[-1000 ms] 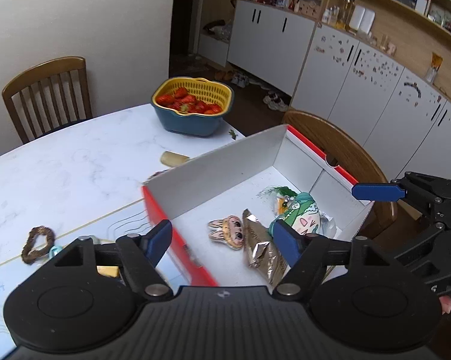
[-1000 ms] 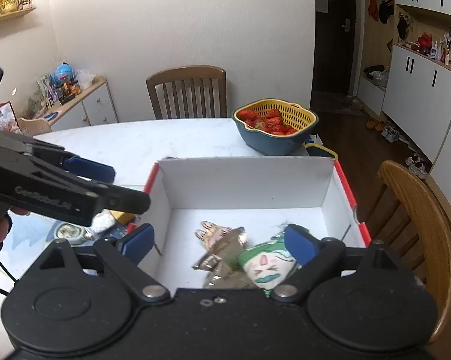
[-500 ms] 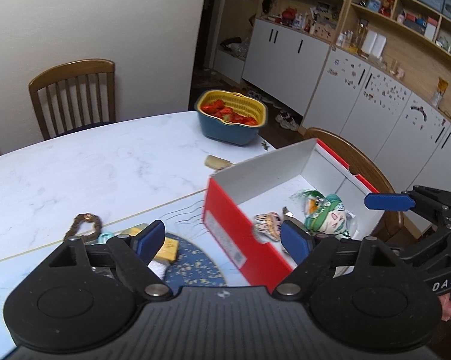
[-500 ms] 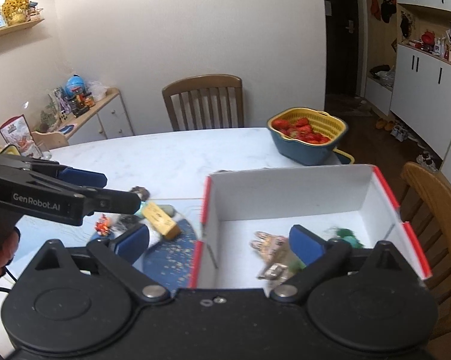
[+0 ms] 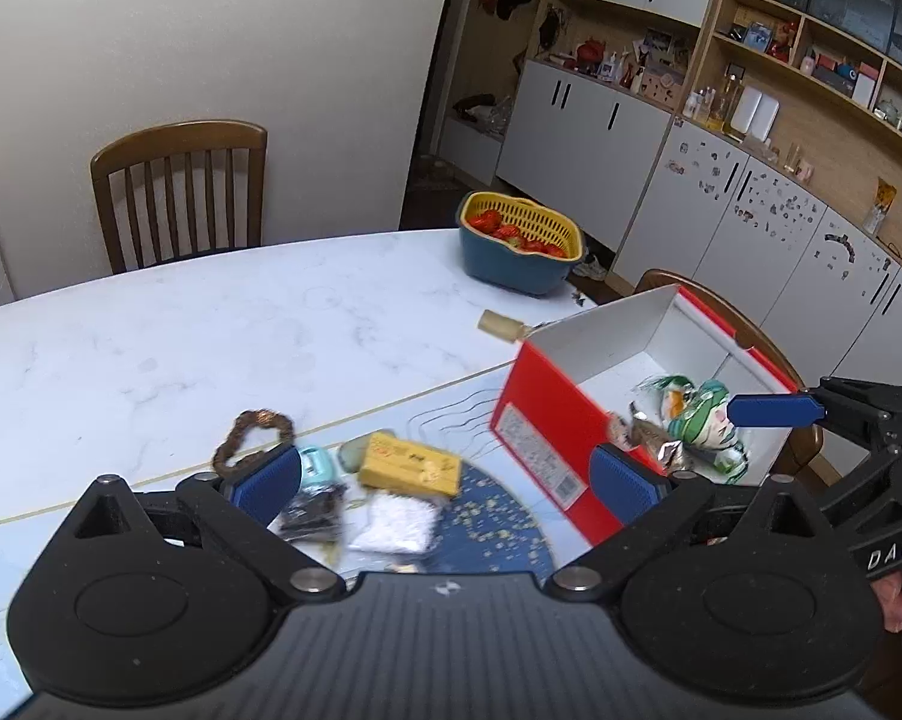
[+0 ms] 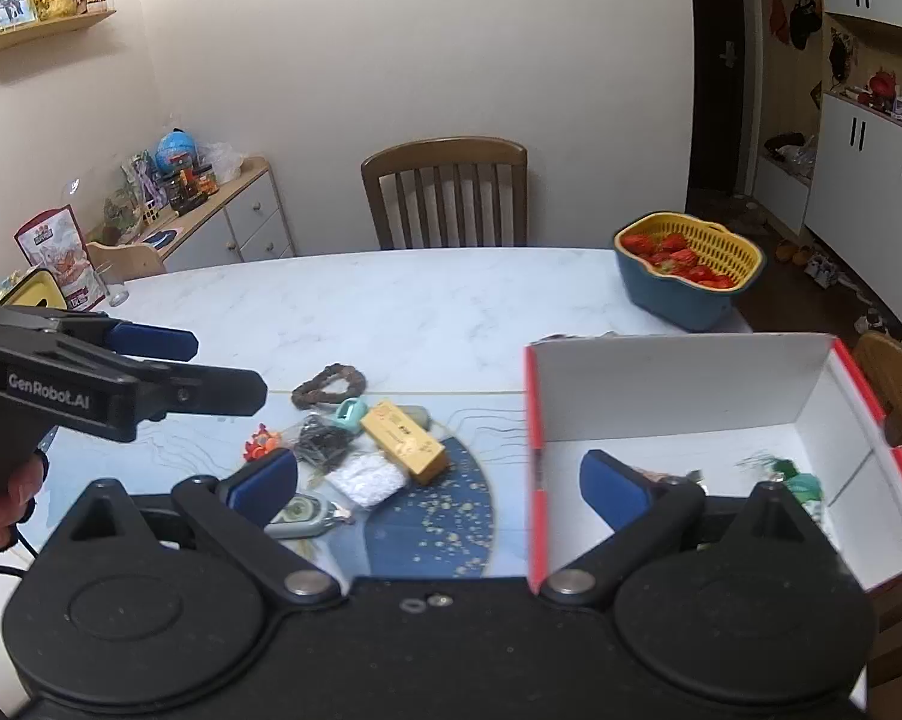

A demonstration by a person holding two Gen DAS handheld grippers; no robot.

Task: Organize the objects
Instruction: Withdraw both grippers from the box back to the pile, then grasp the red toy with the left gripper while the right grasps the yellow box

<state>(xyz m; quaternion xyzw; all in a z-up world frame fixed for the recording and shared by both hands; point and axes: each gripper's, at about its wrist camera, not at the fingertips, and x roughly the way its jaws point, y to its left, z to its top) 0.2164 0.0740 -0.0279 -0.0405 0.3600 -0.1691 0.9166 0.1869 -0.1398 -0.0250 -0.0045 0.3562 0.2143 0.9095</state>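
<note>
A red box with white inside [image 5: 547,426] [image 6: 679,390] stands on the table's right side and holds a green plush toy [image 5: 706,429], a foil packet [image 5: 655,441] and a small bunny figure. Left of it lies a pile: a yellow box [image 5: 408,463] [image 6: 403,441], a white bag [image 5: 400,521] [image 6: 367,480], a dark packet [image 5: 313,510], a teal item [image 5: 316,462], a brown bead bracelet [image 5: 253,438] [image 6: 329,384]. My left gripper [image 5: 445,480] is open above the pile. My right gripper [image 6: 439,483] is open, between pile and box.
A blue-and-yellow basket of strawberries [image 5: 520,249] [image 6: 688,276] stands at the table's far right. A small cork-like piece [image 5: 502,324] lies behind the box. Wooden chairs [image 5: 181,192] [image 6: 445,192] stand at the far side and right. A blue mat [image 6: 439,516] lies under the pile.
Both grippers have pulled back and swung left, away from over the box. The pile of small items has come into view. Both stay open and empty.
</note>
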